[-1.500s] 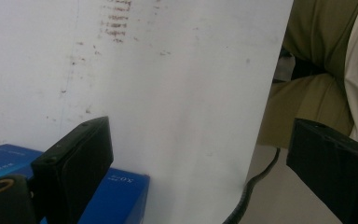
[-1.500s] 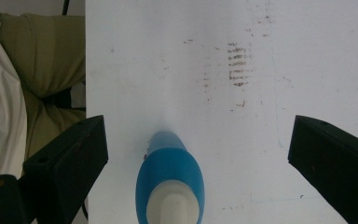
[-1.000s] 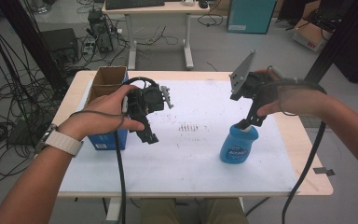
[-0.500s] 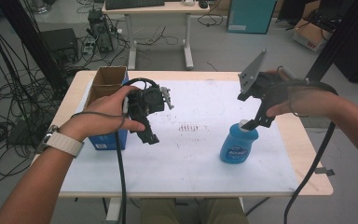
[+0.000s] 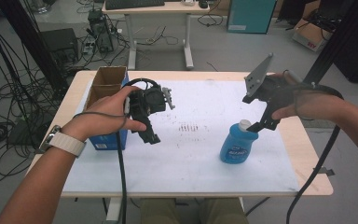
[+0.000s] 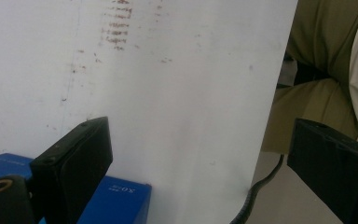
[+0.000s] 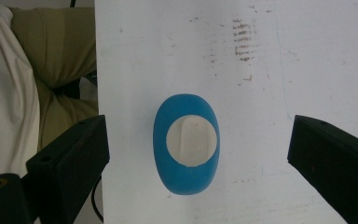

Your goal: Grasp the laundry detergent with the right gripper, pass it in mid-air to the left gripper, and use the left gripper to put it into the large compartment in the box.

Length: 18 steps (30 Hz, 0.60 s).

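Right gripper (image 5: 260, 126): black two-jaw tool with a grey three-cornered plate on top, held in the person's right hand (image 5: 303, 100) above the blue plastic bottle with a white flip cap (image 5: 237, 142). Jaws spread wide, gripping nothing; in the right gripper view the bottle (image 7: 187, 149) sits between them, seen from straight above, apart from both jaws.

Blue plastic bottle: upright on the white sheet covering the wooden table (image 5: 307, 149), toward its right side, near the person's edge.

Left gripper (image 5: 150, 136): black two-jaw tool, held in the person's left hand (image 5: 107, 119) above the left part of the sheet, jaws pointing down. In the left gripper view the jaws stand wide apart with nothing between them.

Blue box (image 5: 108, 141): just beside the left hand, at the sheet's left edge, with an open brown cardboard carton (image 5: 106, 79) behind it.

Reddish smudged marks (image 5: 189, 127): on the sheet, between the two grippers.
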{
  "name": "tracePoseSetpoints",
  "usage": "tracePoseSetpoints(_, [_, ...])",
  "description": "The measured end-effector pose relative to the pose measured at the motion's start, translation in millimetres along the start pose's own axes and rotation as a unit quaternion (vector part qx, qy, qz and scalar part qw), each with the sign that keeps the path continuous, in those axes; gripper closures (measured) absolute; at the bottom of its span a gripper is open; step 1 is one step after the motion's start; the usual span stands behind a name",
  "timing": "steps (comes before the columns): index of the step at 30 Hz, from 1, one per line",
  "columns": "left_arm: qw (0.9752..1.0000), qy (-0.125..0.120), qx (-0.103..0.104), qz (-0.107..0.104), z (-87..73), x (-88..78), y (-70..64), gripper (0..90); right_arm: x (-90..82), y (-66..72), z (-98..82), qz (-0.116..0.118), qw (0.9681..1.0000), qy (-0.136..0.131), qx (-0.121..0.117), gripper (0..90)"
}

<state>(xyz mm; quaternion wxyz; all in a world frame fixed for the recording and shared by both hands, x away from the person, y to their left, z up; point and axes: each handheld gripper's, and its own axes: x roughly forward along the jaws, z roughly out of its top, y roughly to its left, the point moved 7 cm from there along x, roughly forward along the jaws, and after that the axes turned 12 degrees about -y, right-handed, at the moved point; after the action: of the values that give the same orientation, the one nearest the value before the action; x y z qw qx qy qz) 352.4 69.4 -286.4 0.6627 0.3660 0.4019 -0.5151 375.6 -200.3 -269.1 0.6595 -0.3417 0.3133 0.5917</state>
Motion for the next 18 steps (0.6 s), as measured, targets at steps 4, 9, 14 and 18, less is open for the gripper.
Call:
tracePoseSetpoints(4, [1.0,0.001,0.0,-0.001,-0.1,1.5,0.0,7.0,-0.1,0.0,-5.1,-0.002,1.0,0.0,0.003,5.3])
tracePoseSetpoints(9, [1.0,0.0,-0.003,-0.002,0.4,2.4,0.1,7.0,0.1,0.4,-12.7,-0.001,1.0,0.002,0.003,5.3])
tracePoseSetpoints(14, [1.0,-0.002,-0.003,-0.002,0.6,3.7,-0.1,7.2,1.5,1.1,-17.6,-0.003,1.0,-0.002,0.007,5.5])
tracePoseSetpoints(18, [1.0,-0.002,-0.006,-0.004,0.0,4.4,-0.2,7.2,2.1,2.1,-25.8,0.001,1.0,0.006,0.006,5.6])
